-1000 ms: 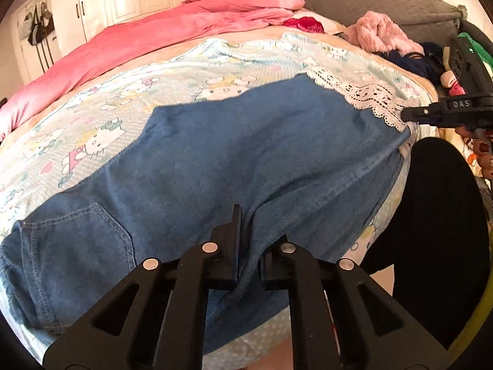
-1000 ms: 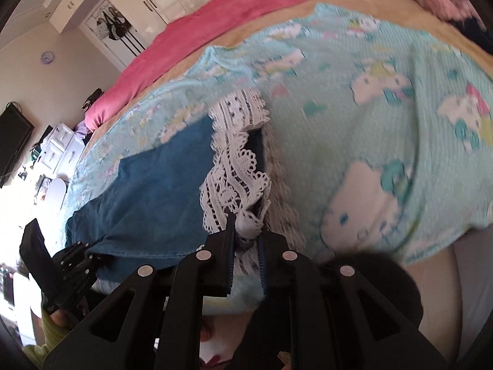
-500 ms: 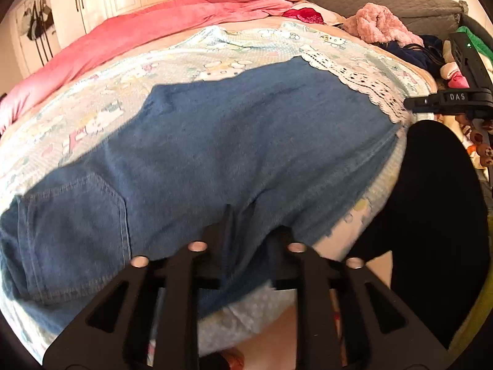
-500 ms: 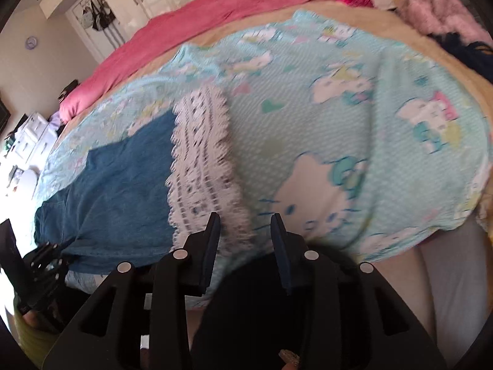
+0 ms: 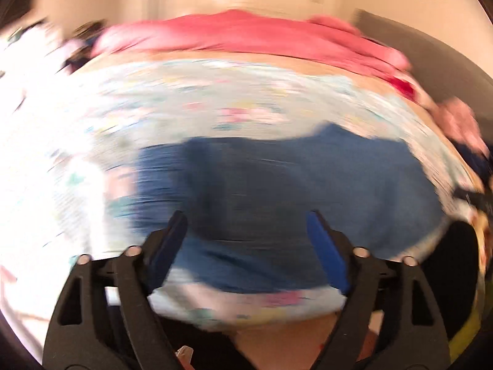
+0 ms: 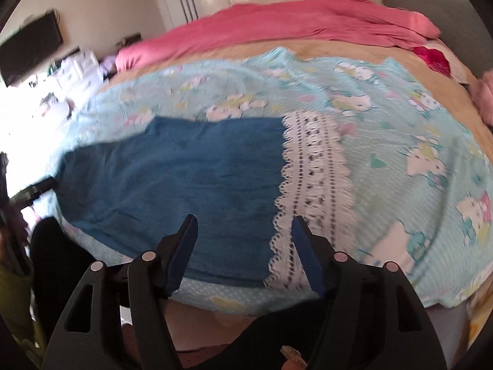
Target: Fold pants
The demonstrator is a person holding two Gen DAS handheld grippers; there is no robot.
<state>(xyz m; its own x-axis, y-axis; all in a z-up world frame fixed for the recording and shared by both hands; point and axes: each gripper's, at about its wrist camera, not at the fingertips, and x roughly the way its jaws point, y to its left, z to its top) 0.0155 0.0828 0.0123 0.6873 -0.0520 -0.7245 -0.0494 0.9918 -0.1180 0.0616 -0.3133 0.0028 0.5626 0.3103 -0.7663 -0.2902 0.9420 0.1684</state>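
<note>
Blue denim pants [image 6: 185, 182] with a white lace hem [image 6: 311, 191] lie flat across the bed, folded lengthwise, hem to the right. My right gripper [image 6: 245, 220] hovers above the pants' near edge by the lace, its jaws opening with no cloth between them. The left wrist view is heavily blurred. There the pants [image 5: 277, 185] fill the middle, and my left gripper [image 5: 246, 215] hangs over them, jaws opening wide and holding nothing.
The pants rest on a light blue cartoon-print sheet [image 6: 416, 141]. A pink quilt [image 6: 292, 27] lies bunched along the far side of the bed. A dark headboard [image 6: 431, 6] is at the right. A person's dark-clothed leg [image 6: 52, 246] stands at the bed's near edge.
Both grippers let go of the pants and opened. The left had been shut on the denim edge, the right on the lace hem. Both pulled back and rolled, the left swinging fast.
</note>
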